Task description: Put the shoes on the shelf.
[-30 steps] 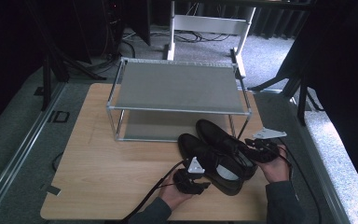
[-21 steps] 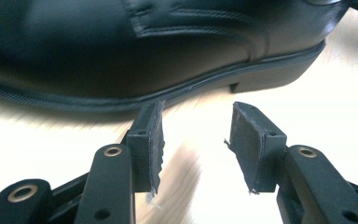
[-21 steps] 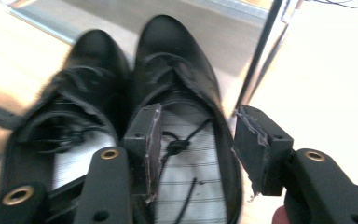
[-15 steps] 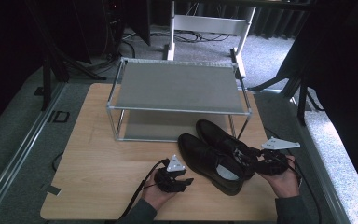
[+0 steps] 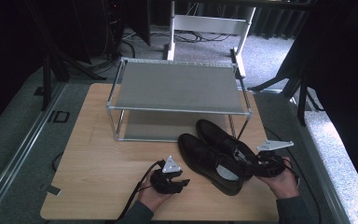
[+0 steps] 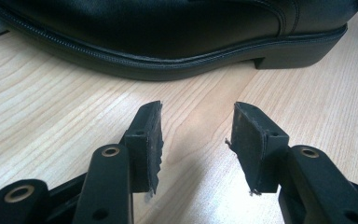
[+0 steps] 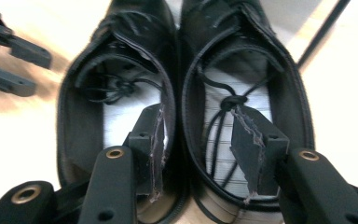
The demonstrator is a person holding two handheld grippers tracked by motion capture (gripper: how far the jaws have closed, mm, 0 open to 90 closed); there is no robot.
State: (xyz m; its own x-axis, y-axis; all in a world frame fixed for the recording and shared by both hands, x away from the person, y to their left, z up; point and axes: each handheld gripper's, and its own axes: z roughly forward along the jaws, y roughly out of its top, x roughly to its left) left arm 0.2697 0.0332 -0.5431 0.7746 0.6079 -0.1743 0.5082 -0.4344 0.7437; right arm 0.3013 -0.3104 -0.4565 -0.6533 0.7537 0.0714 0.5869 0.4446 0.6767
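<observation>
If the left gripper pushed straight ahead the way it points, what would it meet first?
Most likely the side of the near black shoe: the left gripper, jaws open and empty, points across bare table at the sole edge ahead.

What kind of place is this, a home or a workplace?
Probably a lab or studio set up for recording: a bare wooden table, loose cables on grey carpet, a shoe rack and black shoes.

The left gripper (image 5: 182, 183) has withdrawn from the left shoe (image 5: 209, 162); the right gripper (image 5: 256, 169) now straddles both shoes' adjoining inner walls.
</observation>
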